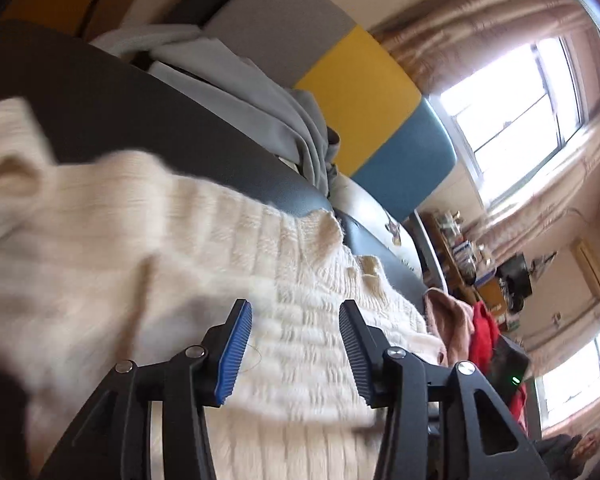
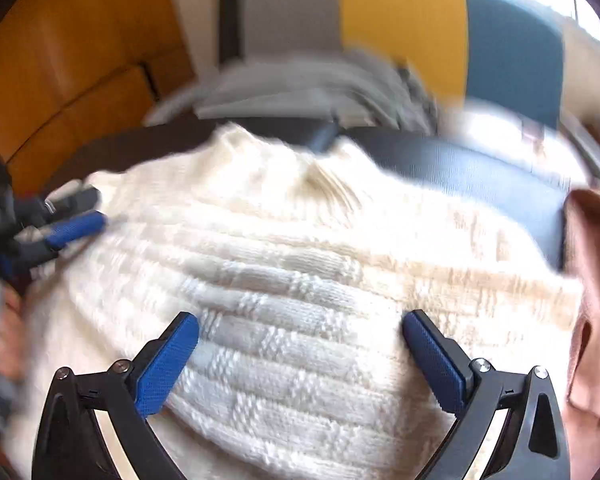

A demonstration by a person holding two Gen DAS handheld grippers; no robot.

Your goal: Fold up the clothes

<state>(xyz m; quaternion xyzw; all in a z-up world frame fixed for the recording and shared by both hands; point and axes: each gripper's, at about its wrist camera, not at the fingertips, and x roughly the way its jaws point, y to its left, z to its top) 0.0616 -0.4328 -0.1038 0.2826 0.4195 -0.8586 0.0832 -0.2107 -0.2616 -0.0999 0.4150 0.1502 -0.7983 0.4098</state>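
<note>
A dark padded surface (image 2: 480, 176) is seen under everything, and it serves as the landmark here. Behind it, a panel of grey, yellow and teal blocks (image 1: 356, 80) is set against the wall. Across most of the dark surface a cream knit sweater (image 2: 292, 280) is spread, with a woven check pattern in its ribs; its far edge is bunched up near the middle of the surface. At the back edge of the surface a heap of grey clothes (image 1: 260, 100) is piled. At the surface's right end a pink garment (image 2: 596, 280) is lain just beside the sweater, and a red garment (image 1: 484, 336) is seen past it.

The right gripper (image 2: 300, 328) is held over the sweater with its blue pads spread wide and nothing between them. The left gripper (image 1: 296, 320) is likewise held apart over the knit, pinching nothing; it is blurred in the right wrist view.
</note>
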